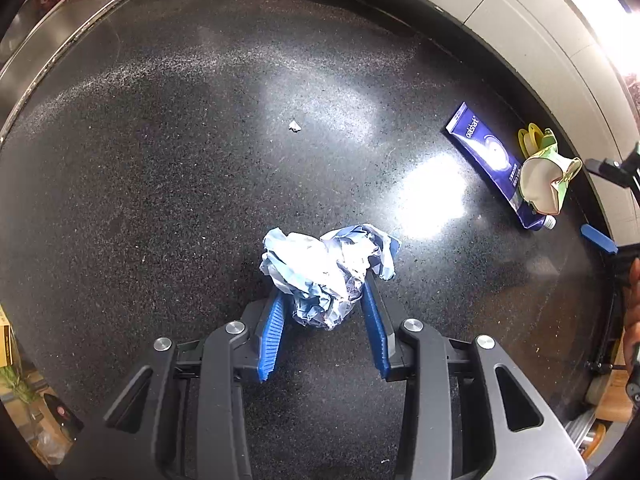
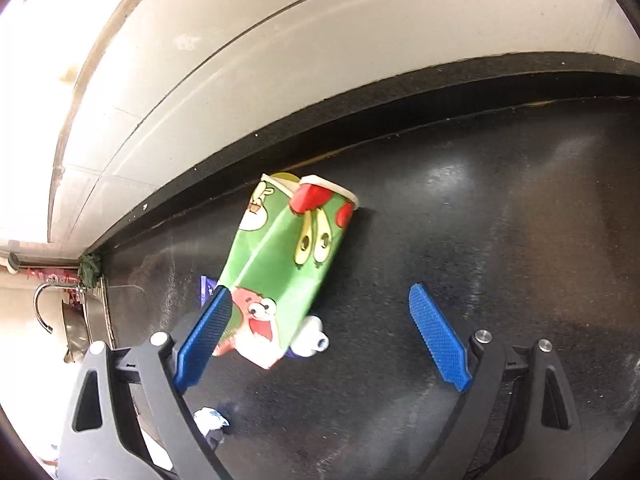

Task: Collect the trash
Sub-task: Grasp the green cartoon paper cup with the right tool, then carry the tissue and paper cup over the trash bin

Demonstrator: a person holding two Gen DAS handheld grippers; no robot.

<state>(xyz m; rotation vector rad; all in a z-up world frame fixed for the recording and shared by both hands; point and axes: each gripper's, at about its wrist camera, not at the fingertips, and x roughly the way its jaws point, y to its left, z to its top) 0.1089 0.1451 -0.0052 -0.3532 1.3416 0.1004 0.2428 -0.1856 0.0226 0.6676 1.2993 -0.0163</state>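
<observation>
On the black speckled counter (image 1: 200, 160), my left gripper (image 1: 322, 300) has its blue pads on either side of a crumpled blue-and-white paper wad (image 1: 326, 270), touching it. A crushed green cartoon paper cup (image 2: 282, 260) lies on its side near the back wall; it also shows in the left wrist view (image 1: 546, 178). My right gripper (image 2: 320, 304) is open, its left pad (image 2: 204, 334) beside the cup's base, its right pad well clear. A blue toothpaste tube (image 1: 486, 158) lies under the cup, its white cap (image 2: 316, 340) showing.
A small white scrap (image 1: 295, 125) lies mid-counter. A steel sink (image 1: 60, 28) with a tap (image 2: 42, 304) sits at the far end. A grey tiled wall (image 2: 280, 60) runs behind the counter. The paper wad also shows low in the right wrist view (image 2: 212, 420).
</observation>
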